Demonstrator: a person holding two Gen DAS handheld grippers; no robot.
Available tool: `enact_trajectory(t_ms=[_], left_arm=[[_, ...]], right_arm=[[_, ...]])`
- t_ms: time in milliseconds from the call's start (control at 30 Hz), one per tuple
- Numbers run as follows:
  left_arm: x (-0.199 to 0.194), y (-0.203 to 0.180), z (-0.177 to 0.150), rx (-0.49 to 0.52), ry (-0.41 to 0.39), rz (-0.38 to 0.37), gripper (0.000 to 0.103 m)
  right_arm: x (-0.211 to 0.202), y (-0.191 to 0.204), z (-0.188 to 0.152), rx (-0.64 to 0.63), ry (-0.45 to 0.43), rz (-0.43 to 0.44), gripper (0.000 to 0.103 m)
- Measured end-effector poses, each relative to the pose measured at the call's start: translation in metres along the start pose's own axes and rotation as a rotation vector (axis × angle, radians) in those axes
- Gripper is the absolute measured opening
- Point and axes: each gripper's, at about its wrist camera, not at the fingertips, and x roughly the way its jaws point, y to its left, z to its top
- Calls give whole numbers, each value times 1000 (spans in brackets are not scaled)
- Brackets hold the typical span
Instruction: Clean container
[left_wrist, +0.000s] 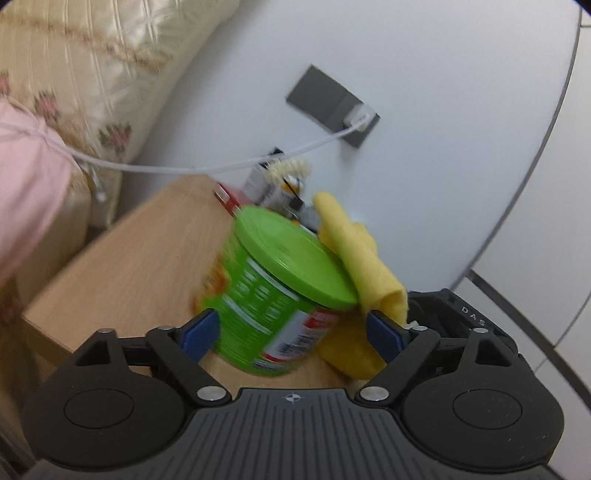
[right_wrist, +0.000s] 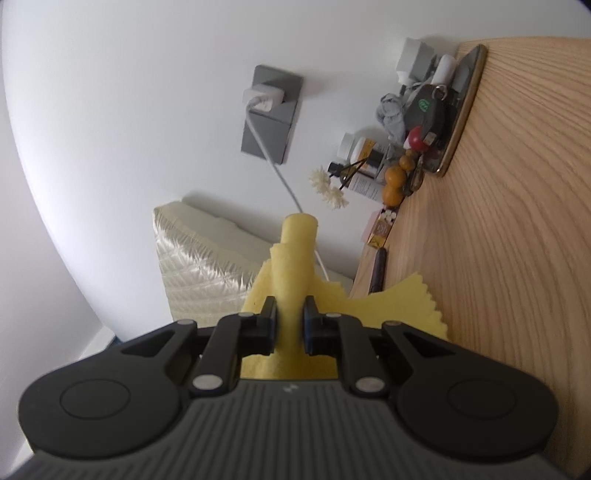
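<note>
The left hand-held gripper had its blue-padded fingers spread to either side of a green tub. The left pad sat at the tub's wall, but the right pad stood off from it with a gap between, so whether the tub was truly clamped could not be told. The tub was tilted, its green lid on and facing up and away, its base low over the near part of the wooden tabletop. The label was blurred, which suggested the tub was moving.

The right hand-held gripper was pinching a yellow cloth, a rolled fold standing up between its fingers and the loose, zigzag-cut edges spilling out to the sides. In the left wrist view the cloth lay against the right rim of the lid and hung down beside the tub's right wall.

As a judgement, the wiping was under way: cloth and tub were in contact at the lid's edge. How much of the tub was clean could not be read, since blur hid any dirt or smears on the lid and wall. The far side and base were out of sight.

Further out, small bottles, oranges and a phone crowded the far end of the tabletop, a charger was plugged into the wall, and a cream pillow lay to the left.
</note>
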Motion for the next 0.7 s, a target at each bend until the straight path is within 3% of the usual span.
enact_trajectory(t_ms=[233, 367, 533, 700], left_arm=[[-8, -6, 2, 42, -54, -11, 88], [-4, -6, 5, 47, -42, 8, 89], [-6, -23, 14, 138, -6, 105, 89], [-34, -62, 28, 306, -5, 201, 91]], right_arm=[[-13, 5, -6, -2, 8, 1, 15], [-19, 7, -8, -2, 11, 0, 15], [-16, 6, -3, -18, -11, -6, 15], [-18, 1, 6, -3, -59, 7, 15]])
